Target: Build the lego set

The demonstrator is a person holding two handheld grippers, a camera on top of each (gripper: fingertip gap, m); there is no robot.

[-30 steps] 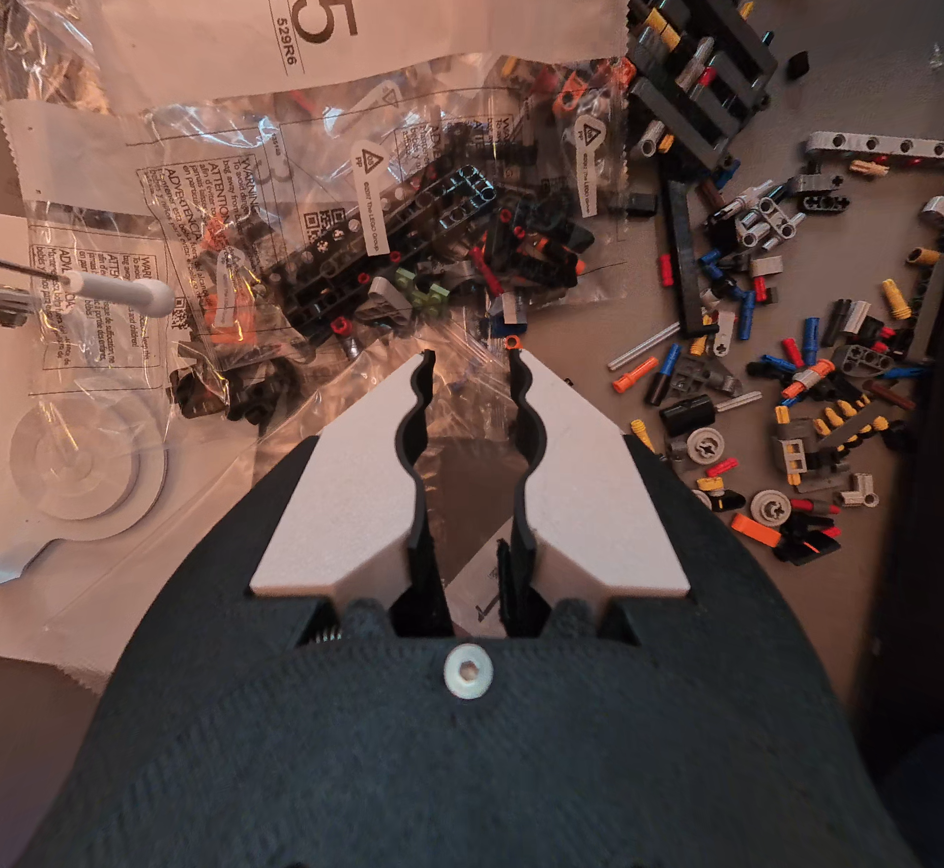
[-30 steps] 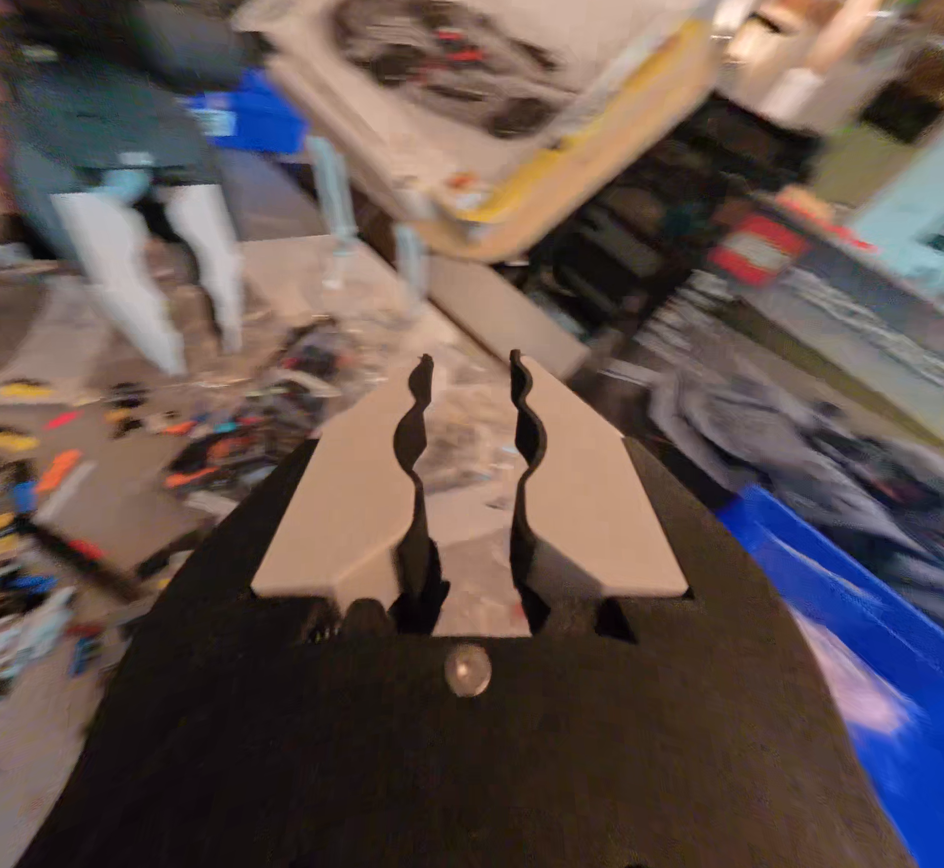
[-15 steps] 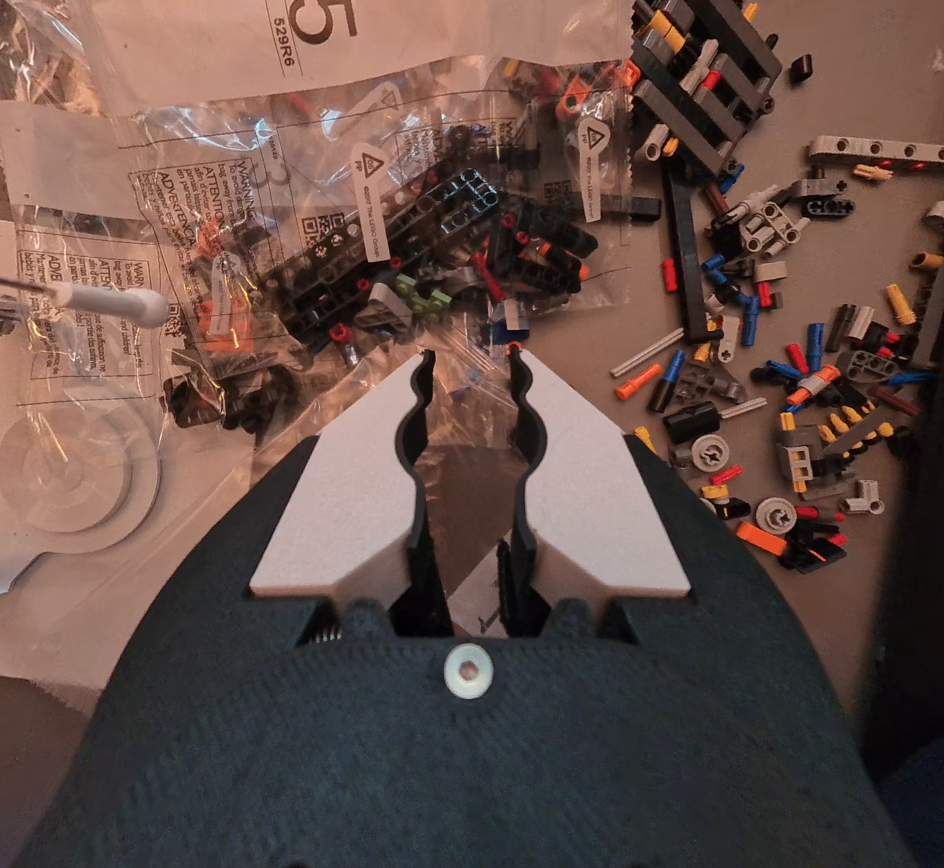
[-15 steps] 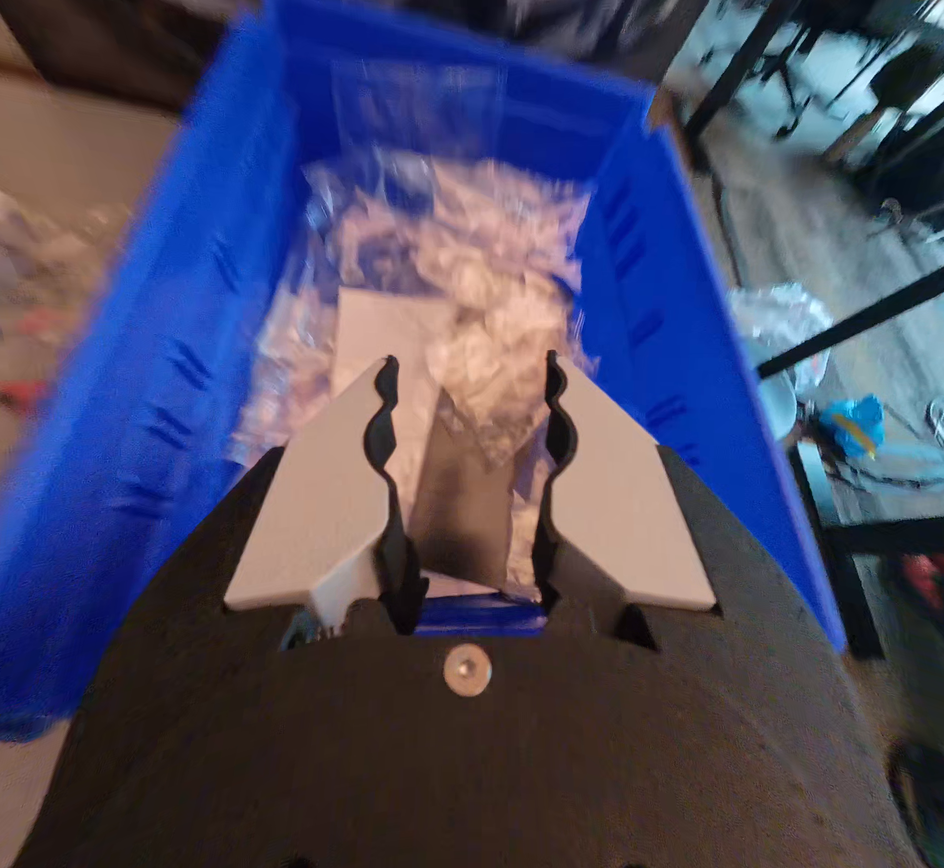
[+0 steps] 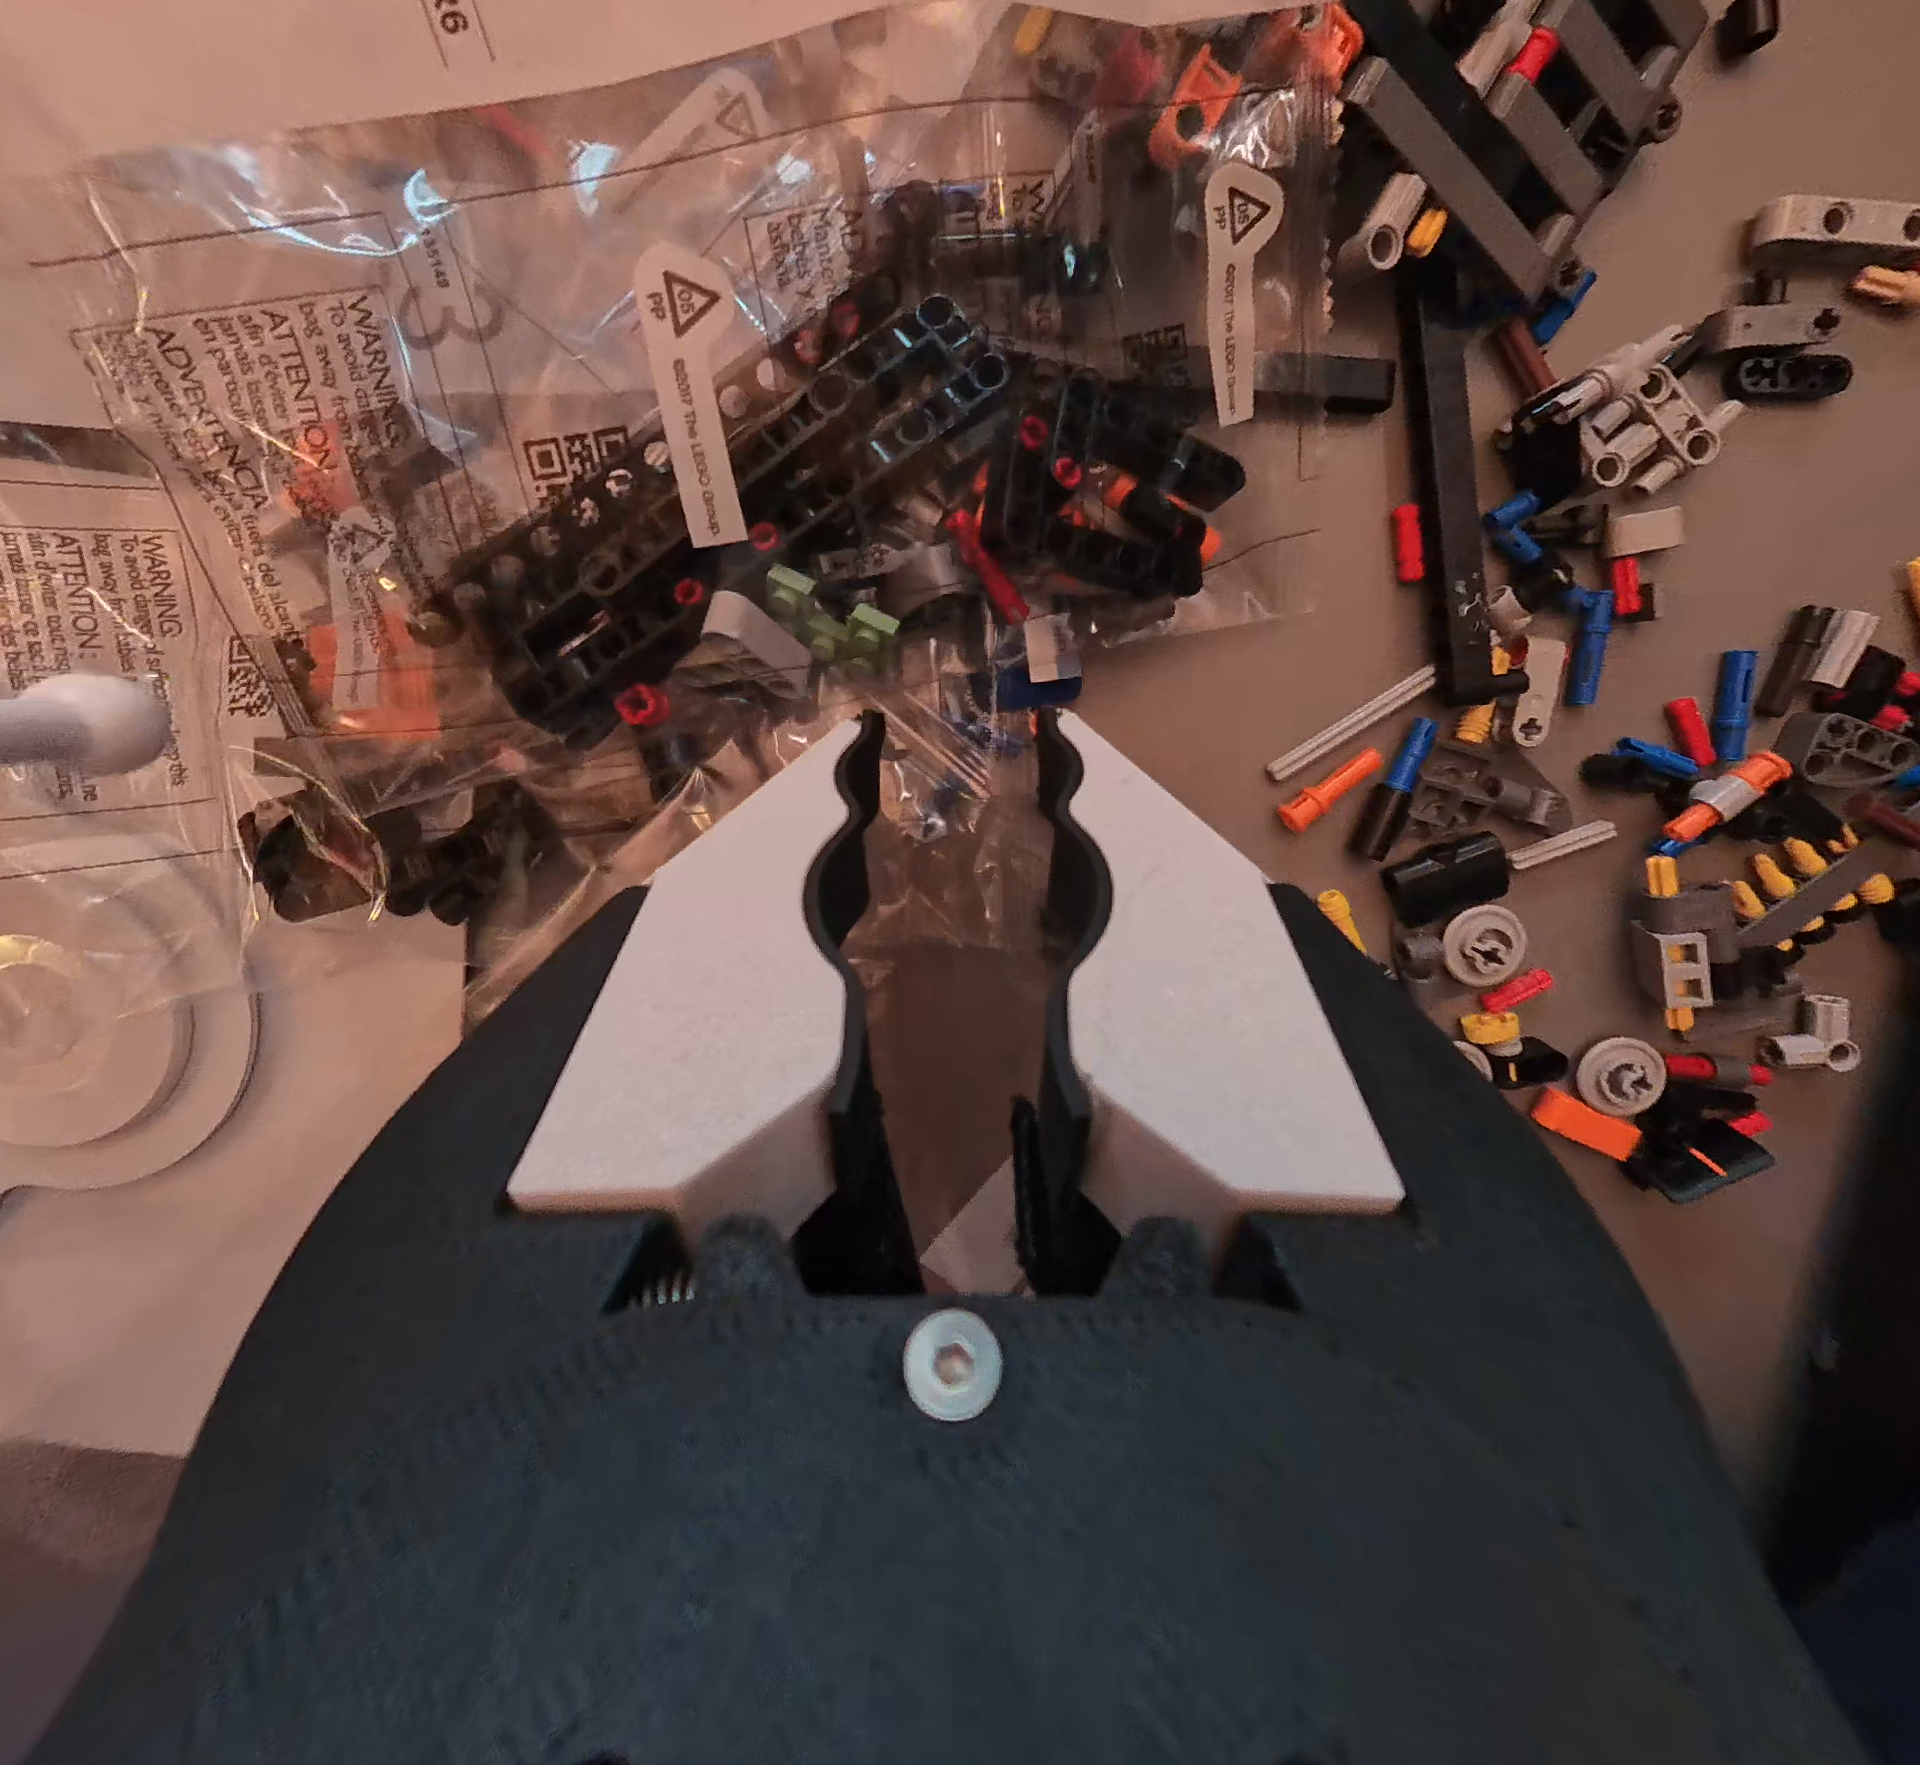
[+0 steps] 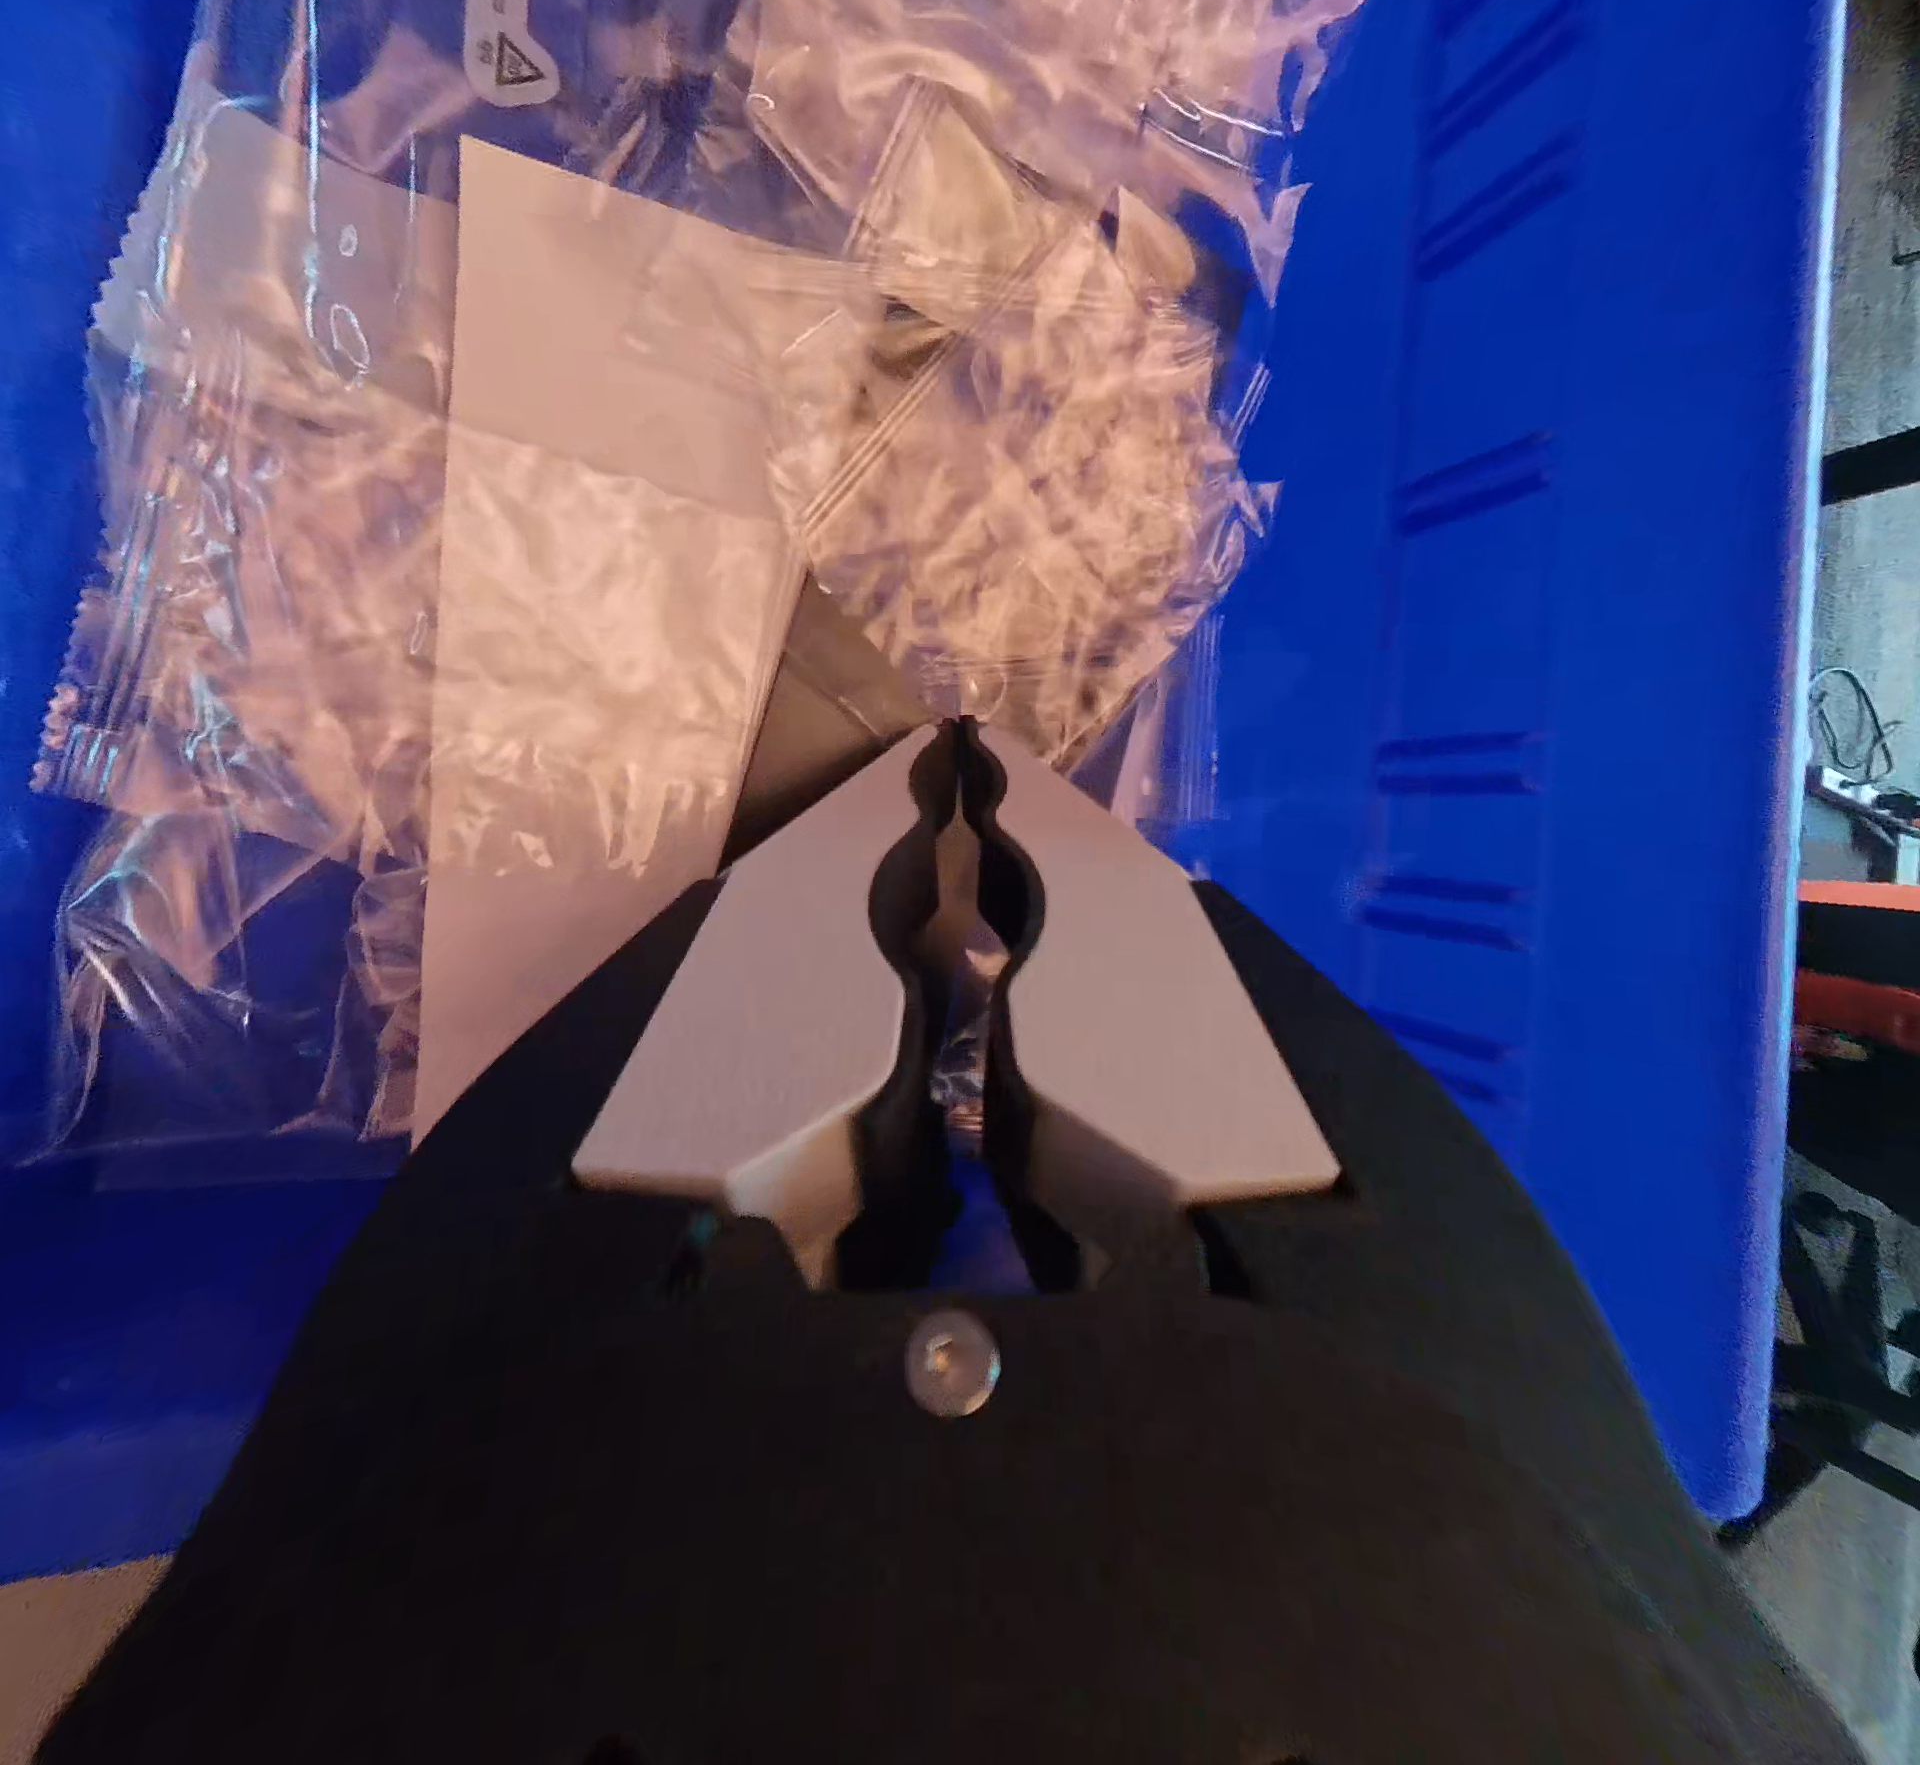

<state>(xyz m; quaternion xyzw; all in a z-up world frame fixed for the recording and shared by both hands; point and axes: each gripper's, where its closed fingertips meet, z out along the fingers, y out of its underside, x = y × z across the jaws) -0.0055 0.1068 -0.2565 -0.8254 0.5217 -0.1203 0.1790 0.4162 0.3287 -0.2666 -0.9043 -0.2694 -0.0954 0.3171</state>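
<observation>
My left gripper (image 5: pixel 956 728) hangs released, jaws parted above a clear bag of lego parts (image 5: pixel 727 427); loose pieces (image 5: pixel 1704 832) lie to their right. My right gripper (image 6: pixel 958 728) is clenched on crumpled plastic wrap (image 6: pixel 1018 468) inside a blue bin (image 6: pixel 1621 572).

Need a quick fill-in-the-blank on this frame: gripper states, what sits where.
1. The right gripper reaches into a bin coloured ____.
2. The left gripper has its jaws ____.
3. The right gripper's fingertips pinch a crumpled clear ____ bag.
4. In the left wrist view, the loose pieces lie to the ____ of the sealed parts bag.

Missing words: blue; open; plastic; right
</observation>
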